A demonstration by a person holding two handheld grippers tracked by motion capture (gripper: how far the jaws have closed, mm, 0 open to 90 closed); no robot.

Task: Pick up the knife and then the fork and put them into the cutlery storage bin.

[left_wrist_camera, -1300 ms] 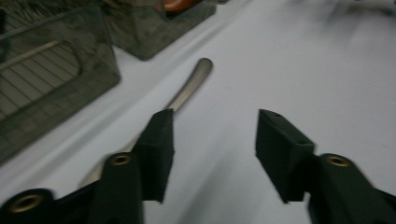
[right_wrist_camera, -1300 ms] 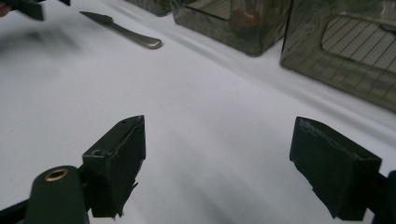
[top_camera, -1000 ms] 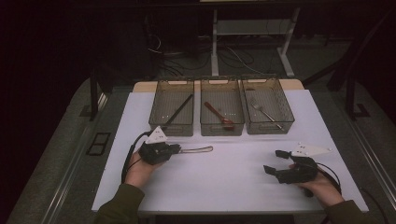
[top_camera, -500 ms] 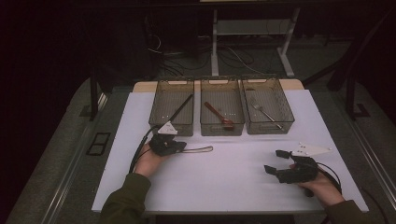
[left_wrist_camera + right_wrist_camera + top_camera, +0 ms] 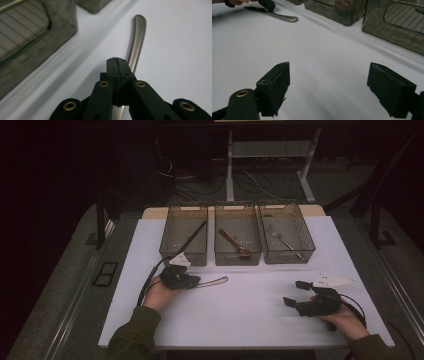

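We see the left gripper (image 5: 192,281) low on the white table (image 5: 240,320), just in front of the left bin (image 5: 183,235). Its jaws are pressed together on a metal utensil (image 5: 212,281); in the left gripper view the pads meet around it and its rounded handle end (image 5: 137,37) sticks out past the tips, lying flat on the table surface (which kind of utensil it is we cannot tell, since the working end is hidden under the gripper). In the right gripper view the same utensil (image 5: 279,15) lies on the table at top left, with the left gripper (image 5: 265,3) over one end.

The right gripper (image 5: 295,295) sits near the table's right front part, well apart from the utensil. Its jaws stand wide with nothing between them; the right gripper view shows bare white table (image 5: 324,57) in the gap.

Three clear bins stand in a row at the far side of the table. The left bin holds a dark stick-like item (image 5: 192,236) leaning diagonally, the middle bin (image 5: 237,237) holds a reddish-brown spoon (image 5: 233,242), the right bin (image 5: 286,235) holds a metal fork (image 5: 280,239). The utensil in the left gripper lies outside all bins, just in front of the gap between left and middle bins. A person's sleeve (image 5: 132,335) comes in at bottom left.
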